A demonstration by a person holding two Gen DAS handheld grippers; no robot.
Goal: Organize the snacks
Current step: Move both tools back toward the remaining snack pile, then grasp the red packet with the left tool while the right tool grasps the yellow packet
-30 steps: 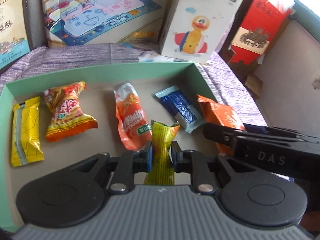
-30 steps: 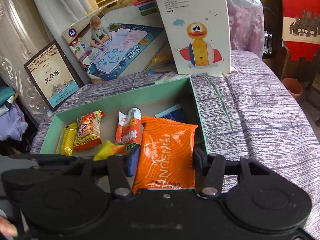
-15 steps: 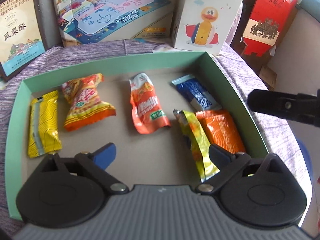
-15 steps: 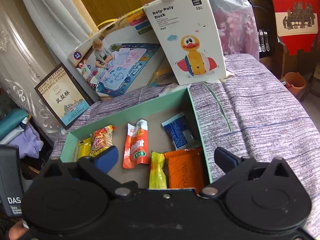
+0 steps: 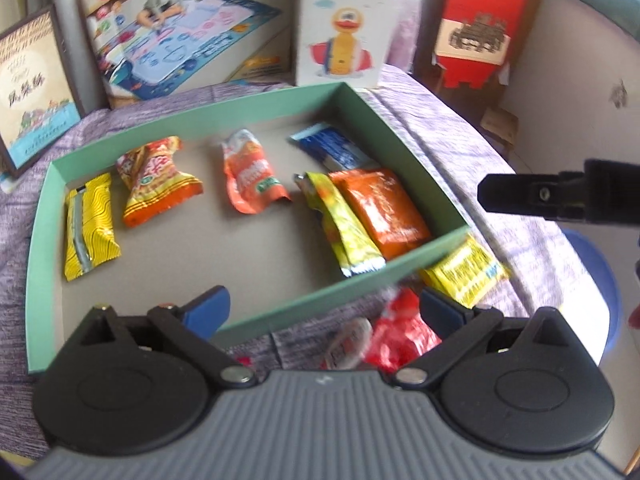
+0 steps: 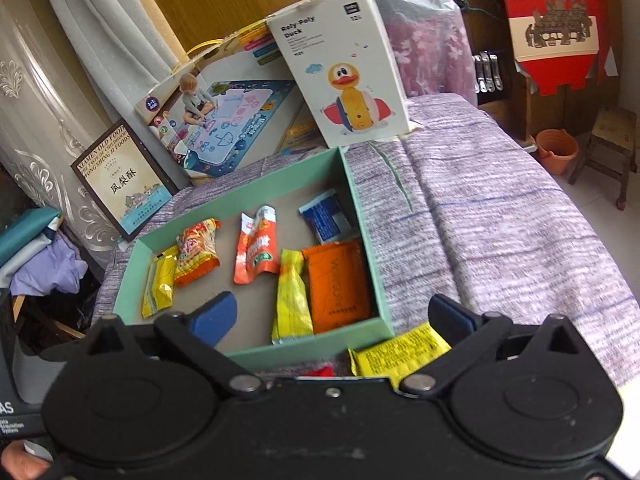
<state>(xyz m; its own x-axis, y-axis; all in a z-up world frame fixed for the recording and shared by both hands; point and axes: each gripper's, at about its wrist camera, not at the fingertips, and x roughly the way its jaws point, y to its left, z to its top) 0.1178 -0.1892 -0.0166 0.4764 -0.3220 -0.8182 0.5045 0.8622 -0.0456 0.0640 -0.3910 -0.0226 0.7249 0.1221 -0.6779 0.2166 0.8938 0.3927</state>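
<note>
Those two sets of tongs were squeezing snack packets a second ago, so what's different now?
Both let go. The left tongs dropped the yellow-green packet into the green box; the right tongs dropped the orange packet beside it. Both now stand open, pulled back past the box's near wall. The other four packets in the box haven't moved.

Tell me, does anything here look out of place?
Yes. Six snacks lie inside the green box, but a yellow packet and red wrappers sit outside on the purple cloth by its near wall, not yet sorted in.
</note>
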